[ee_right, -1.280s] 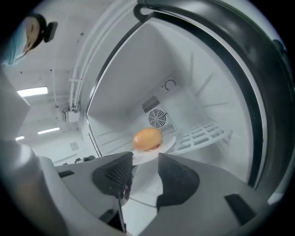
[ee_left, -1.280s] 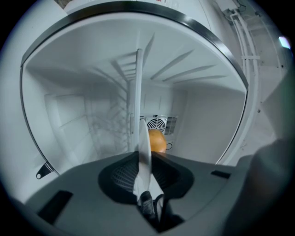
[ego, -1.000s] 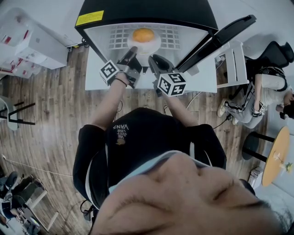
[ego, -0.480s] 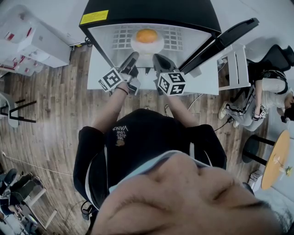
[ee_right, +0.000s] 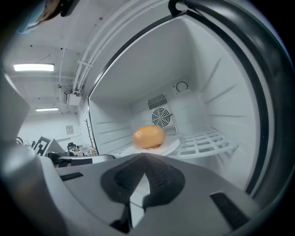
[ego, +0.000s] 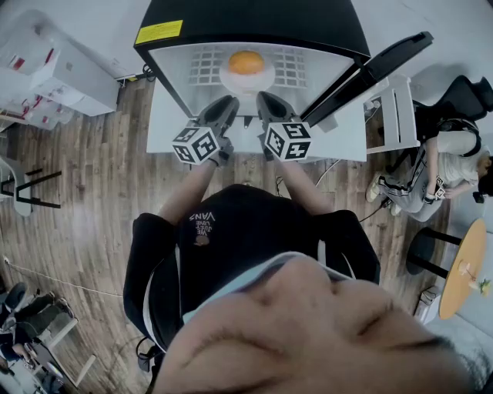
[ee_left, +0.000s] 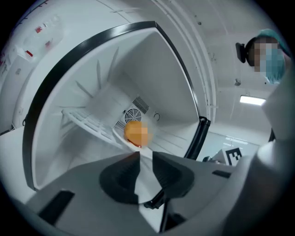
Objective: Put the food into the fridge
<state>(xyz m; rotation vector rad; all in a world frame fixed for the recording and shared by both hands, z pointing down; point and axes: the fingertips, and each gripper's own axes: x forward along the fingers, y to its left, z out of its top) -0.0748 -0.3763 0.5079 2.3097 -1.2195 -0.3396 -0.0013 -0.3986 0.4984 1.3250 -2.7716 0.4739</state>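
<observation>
Bun (ego: 246, 61) on plate (ego: 229, 79), upper centre, looked soft, light; plate brittle, best held by rim; right gripper (ee_right: 141, 156) pressed together, left gripper (ee_left: 145, 154) slightly spread, both empty.

"VANS" is printed upside down in pale letters on the person's black shirt (ego: 202, 219); the smaller lines beside it cannot be read. A yellow label (ego: 159, 31) is stuck on the fridge (ego: 254, 19) top, its print too small to read. Black-and-white square markers, without letters, are borne by the left cube (ego: 195, 144) and the right cube (ego: 287, 140).
</observation>
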